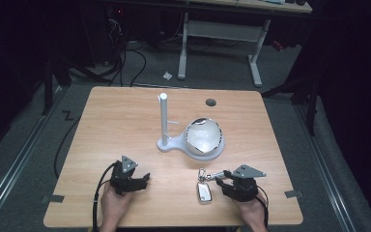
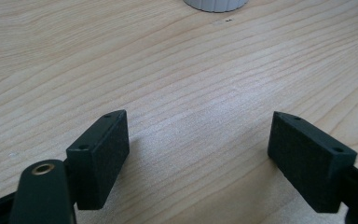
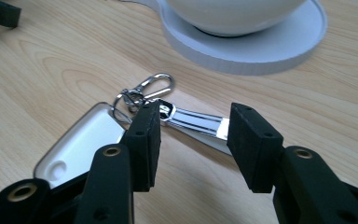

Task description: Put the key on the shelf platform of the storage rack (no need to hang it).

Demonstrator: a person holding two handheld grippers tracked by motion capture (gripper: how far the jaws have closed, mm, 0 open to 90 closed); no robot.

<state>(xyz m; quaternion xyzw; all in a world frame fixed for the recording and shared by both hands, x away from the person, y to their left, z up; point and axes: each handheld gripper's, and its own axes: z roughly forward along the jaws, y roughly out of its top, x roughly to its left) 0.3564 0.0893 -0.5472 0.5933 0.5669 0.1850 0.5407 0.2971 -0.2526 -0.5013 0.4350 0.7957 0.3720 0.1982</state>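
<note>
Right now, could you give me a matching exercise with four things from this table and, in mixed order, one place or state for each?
Things:
1. bowl
2. key fob
3. left gripper
4. metal strip

Places or states:
A. open over bare wood
B. between the right gripper's jaws
C. on the white stand's round base
D. flat on the table, beside the right gripper

Pairs: 1-C, 2-D, 3-A, 4-B

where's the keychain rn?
In the high view the keychain lies on the table near its front edge, right of centre, just left of the right gripper, in front of the white bowl.
</note>
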